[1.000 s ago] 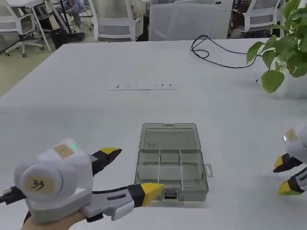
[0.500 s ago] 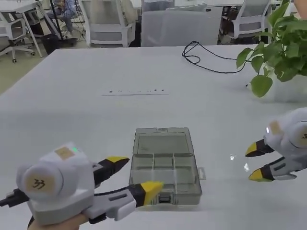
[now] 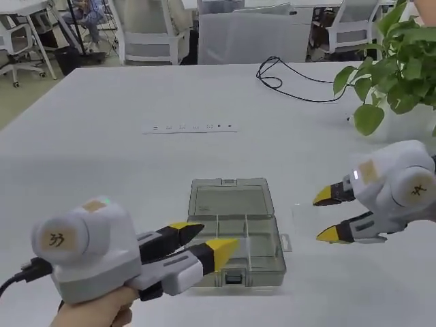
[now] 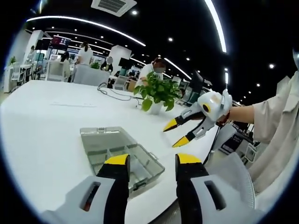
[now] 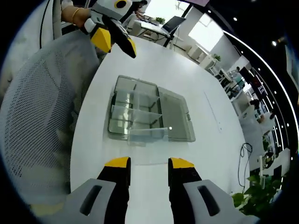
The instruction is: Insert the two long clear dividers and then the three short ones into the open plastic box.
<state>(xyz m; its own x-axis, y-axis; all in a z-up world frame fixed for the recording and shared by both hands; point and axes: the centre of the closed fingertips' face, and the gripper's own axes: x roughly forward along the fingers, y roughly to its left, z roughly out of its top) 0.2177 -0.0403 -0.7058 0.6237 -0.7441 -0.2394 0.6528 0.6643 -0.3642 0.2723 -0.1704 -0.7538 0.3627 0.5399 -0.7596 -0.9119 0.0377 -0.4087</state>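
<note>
1. Head view: found left gripper (image 3: 204, 240) low at the left. Jaws parted a moderate way, nothing between them. Tips aimed right and sat over the near-left corner of the plastic box (image 3: 262, 269).
2. Logged the box at mid-table (image 3: 136, 163), lid (image 3: 230, 201) thrown open flat on the far side. Tray looked already split into compartments by clear walls.
3. Right gripper view: picked out one loose clear divider (image 5: 147, 135) on the table, just beside the box wall that faced the right gripper. Could not tell whether it touched that wall. Long axis ran along the wall, so crosswise to the right gripper's jaws. Could not tell either whether it was a long or a short one.
4. Head view again: found right gripper (image 3: 330, 216) to the right of the box. Jaws wide apart, empty, tips pointing left toward divider and box.
5. Judged the right gripper the nearer one, with the divider straight ahead of its jaws, between it and the box. Placed the left gripper on the opposite side, box in the way. Judged the pick-up to turn on closing across the divider's thin face, not along its length.
</note>
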